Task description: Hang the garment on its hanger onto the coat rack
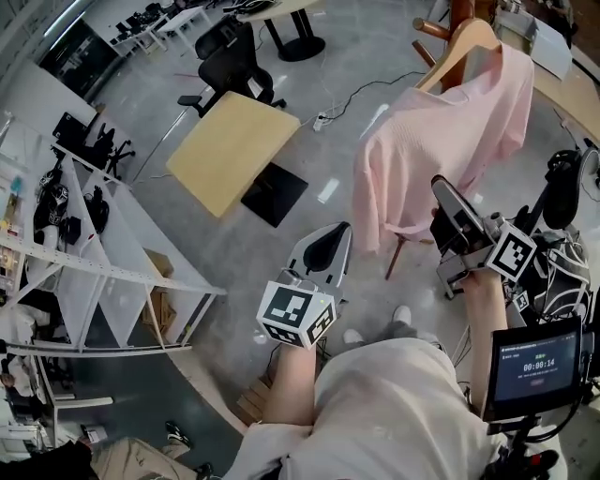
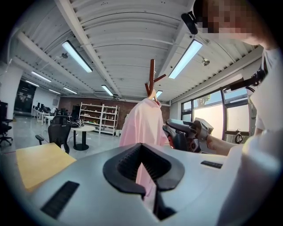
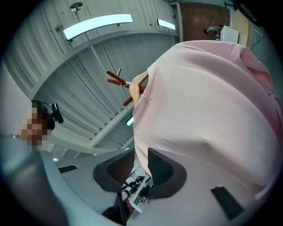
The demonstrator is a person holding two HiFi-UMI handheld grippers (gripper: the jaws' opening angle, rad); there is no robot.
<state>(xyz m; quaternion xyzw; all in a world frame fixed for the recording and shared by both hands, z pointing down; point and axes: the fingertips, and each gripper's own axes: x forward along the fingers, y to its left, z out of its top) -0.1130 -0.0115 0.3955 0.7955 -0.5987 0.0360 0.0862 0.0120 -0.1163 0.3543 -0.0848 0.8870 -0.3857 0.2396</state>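
A pink garment (image 1: 450,131) hangs on a wooden hanger (image 1: 464,47) at the coat rack (image 1: 448,21), top right in the head view. My right gripper (image 1: 439,189) is at the garment's lower hem. In the right gripper view its jaws (image 3: 138,163) stand apart, open, with the edge of the pink garment (image 3: 208,101) running between them; the hanger (image 3: 137,84) and the rack's pegs (image 3: 116,77) show above. My left gripper (image 1: 337,232) is lower and to the left, apart from the garment. Its jaws (image 2: 141,148) are shut on nothing, and the garment (image 2: 143,121) hangs beyond them.
A yellow-topped table (image 1: 230,150) stands on the floor to the left, with a black office chair (image 1: 230,61) behind it. White shelving (image 1: 84,272) lines the left side. A small screen (image 1: 536,361) and dark gear (image 1: 562,187) sit at my right.
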